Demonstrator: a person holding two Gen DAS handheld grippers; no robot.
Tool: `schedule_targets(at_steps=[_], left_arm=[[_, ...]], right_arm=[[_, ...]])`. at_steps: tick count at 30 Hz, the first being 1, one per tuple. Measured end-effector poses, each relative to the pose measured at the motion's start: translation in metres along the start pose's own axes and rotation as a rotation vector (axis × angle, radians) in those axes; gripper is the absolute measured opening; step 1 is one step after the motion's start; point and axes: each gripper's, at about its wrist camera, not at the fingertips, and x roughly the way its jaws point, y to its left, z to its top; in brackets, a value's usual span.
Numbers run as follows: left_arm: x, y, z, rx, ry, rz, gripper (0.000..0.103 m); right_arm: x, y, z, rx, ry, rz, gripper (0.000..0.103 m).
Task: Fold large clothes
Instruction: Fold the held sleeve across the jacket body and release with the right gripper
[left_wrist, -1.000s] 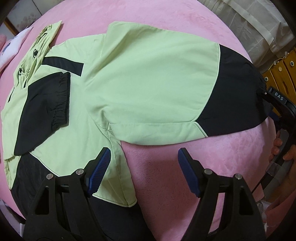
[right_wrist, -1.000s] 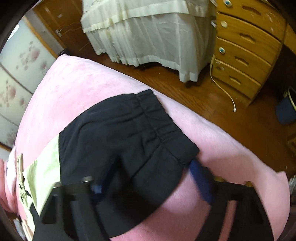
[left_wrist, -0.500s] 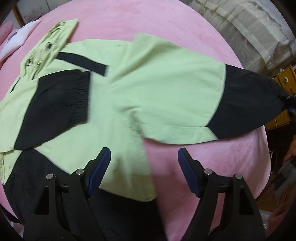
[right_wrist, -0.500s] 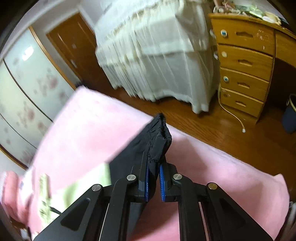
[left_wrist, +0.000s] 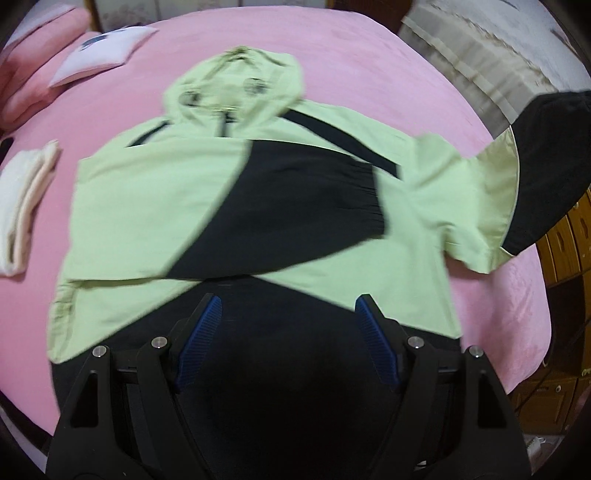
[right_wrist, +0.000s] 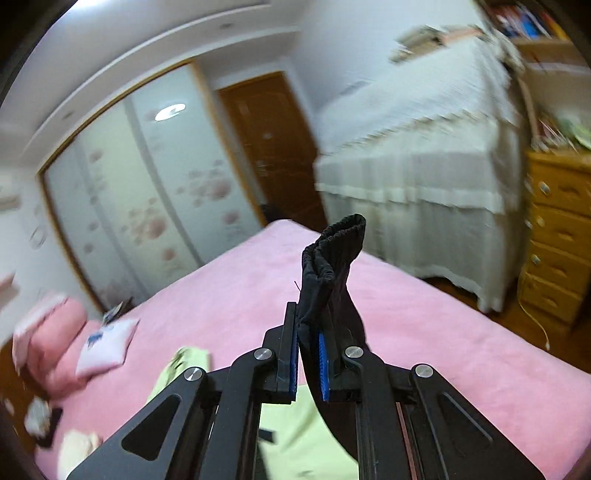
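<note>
A light green and black hooded jacket (left_wrist: 155, 206) lies flat on the pink bed (left_wrist: 369, 74), hood at the far end. One sleeve (left_wrist: 303, 206) is folded across the chest, its black cuff toward the right. The other sleeve (left_wrist: 535, 177) is lifted off the bed at the right. My left gripper (left_wrist: 288, 332) hovers open over the black hem with nothing between its pads. My right gripper (right_wrist: 308, 350) is shut on the black elastic cuff (right_wrist: 336, 251) of the lifted sleeve, held up above the bed (right_wrist: 443, 332).
A white pillow (left_wrist: 99, 51) and pink pillows (left_wrist: 33, 74) lie at the bed's head. Folded white cloth (left_wrist: 18, 199) sits at the left edge. A white-draped bed (right_wrist: 424, 158) and a wooden drawer unit (right_wrist: 557, 229) stand to the right, wardrobe doors (right_wrist: 129, 199) beyond.
My right gripper closed on the black cuff and raised the sleeve off the bed. My left gripper, still open, shifted from the jacket's side to over its black hem.
</note>
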Motion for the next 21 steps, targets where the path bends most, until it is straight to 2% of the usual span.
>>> schedule_targets(at_steps=[3,7,13,15,16,17,18,21], left_arm=[[-0.007,0.042,-0.002,-0.033,-0.014,0.011,0.072],[-0.005,0.09,-0.009,-0.089,-0.001,0.026,0.073],[0.008,0.129,-0.022,-0.143,0.029,0.038,0.073],[0.011,0.139,-0.025,-0.147,0.038,0.039,0.073],[0.012,0.14,-0.025,-0.146,0.04,0.037,0.073],[0.013,0.142,-0.024,-0.144,0.043,0.031,0.073],[0.015,0.145,-0.023,-0.14,0.049,0.024,0.073],[0.021,0.139,-0.011,-0.125,0.056,0.013,0.073]], right_arm=[[0.015,0.061,-0.029,-0.081,0.047,0.042,0.009],[0.049,0.123,-0.096,-0.194,0.133,0.086,0.009],[0.119,0.174,-0.241,-0.3,0.423,0.154,0.009],[0.133,0.181,-0.27,-0.344,0.49,0.133,0.009],[0.137,0.186,-0.282,-0.36,0.525,0.12,0.012],[0.134,0.188,-0.292,-0.363,0.545,0.119,0.021],[0.14,0.179,-0.301,-0.349,0.578,0.127,0.037],[0.125,0.164,-0.315,-0.284,0.611,0.166,0.061]])
